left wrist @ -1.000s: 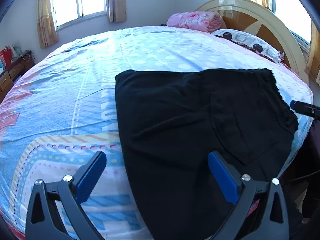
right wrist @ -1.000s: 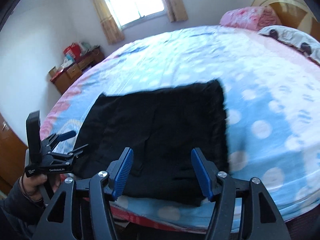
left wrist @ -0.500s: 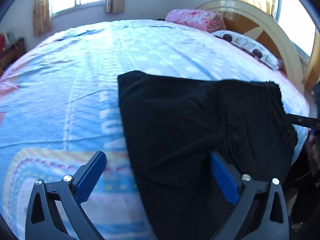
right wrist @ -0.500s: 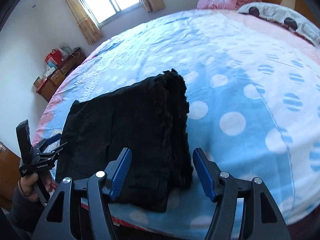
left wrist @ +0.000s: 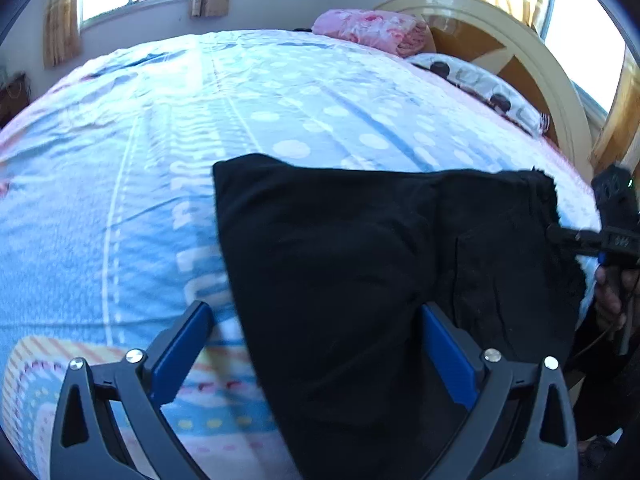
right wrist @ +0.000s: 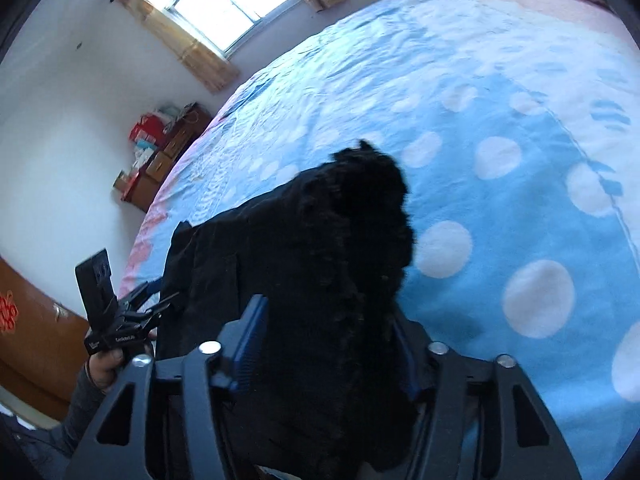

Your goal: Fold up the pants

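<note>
Black, soft cloth: pants (left wrist: 352,264) lying folded flat near the front edge of the bed (left wrist: 160,168), on the blue dotted sheet, fuzzy waist end toward the right gripper (right wrist: 326,344). Thick, limp, fleecy-looking; probably light to moderate in weight, no stiffness, likely to sag and drape wherever unsupported. Not fragile, not slippery; fuzzy pile should give pads good bite.

Right gripper with jaws half spread, just been closing, bunched waist end between the blue pads (right wrist: 250,340); pressing contact not clear in the right wrist view, cloth hides the far pad. Left gripper (left wrist: 316,354) spread wide, hovering over the other end, one finger above the sheet, other above the cloth, holding nothing.

Best taken at edge or corners, pinching through all layers at once so the stack does not slide apart. Both ends lifted together advised; single-point lift would likely let the fold collapse. Thick bunch at waist may need a wide bite.
</note>
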The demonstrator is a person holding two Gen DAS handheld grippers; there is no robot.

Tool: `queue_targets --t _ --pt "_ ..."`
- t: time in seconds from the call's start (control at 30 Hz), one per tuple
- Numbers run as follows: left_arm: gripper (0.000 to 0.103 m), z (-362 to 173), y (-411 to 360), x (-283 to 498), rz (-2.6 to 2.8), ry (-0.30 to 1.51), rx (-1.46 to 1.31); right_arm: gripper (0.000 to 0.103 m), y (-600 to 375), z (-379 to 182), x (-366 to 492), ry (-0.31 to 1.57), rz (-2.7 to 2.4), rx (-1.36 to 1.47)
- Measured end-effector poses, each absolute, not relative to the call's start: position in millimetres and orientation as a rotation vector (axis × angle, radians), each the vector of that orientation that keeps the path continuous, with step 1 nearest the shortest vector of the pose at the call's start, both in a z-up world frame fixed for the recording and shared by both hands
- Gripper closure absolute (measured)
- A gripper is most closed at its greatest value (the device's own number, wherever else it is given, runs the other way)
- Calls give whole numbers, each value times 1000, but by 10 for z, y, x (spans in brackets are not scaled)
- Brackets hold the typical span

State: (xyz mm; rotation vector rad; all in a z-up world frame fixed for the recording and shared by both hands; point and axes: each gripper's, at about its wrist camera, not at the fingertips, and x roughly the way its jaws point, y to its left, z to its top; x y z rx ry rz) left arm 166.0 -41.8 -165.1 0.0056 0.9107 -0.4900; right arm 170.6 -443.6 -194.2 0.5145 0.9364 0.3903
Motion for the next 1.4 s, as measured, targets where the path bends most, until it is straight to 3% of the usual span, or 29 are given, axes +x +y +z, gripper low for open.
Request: queue_targets --t 0.27,0.37,0.43,0.5,0.53,0.6,0.7,1.03,1.4 --pt "1 -1637 -592 1702 -492 879 8 53 -4266 -1961 1825 920 455 550" --pt "9 -1648 -557 1670 -487 867 26 58 -4235 -2004 1816 928 464 531" --pt "21 -1627 -486 1647 -488 862 7 64 -4256 -2039 1826 935 460 554" --pt "47 -1597 -390 1640 -515 870 -57 74 -4214 -1957 1772 910 471 532" --pt "53 -1587 -357 1640 -518 870 -79 75 -4164 -1902 1729 893 476 502" --pt "80 -1563 -328 1624 -534 864 -94 78 -4070 -1799 1653 864 477 461" --pt "90 -1483 -294 1579 -533 841 -117 79 -3979 -1626 1602 831 480 425" --pt "93 -1179 125 1460 -539 743 -202 81 -3758 -1134 1990 825 595 407" --pt "94 -725 1039 1513 -352 623 -206 81 -2832 -794 2876 834 774 326"
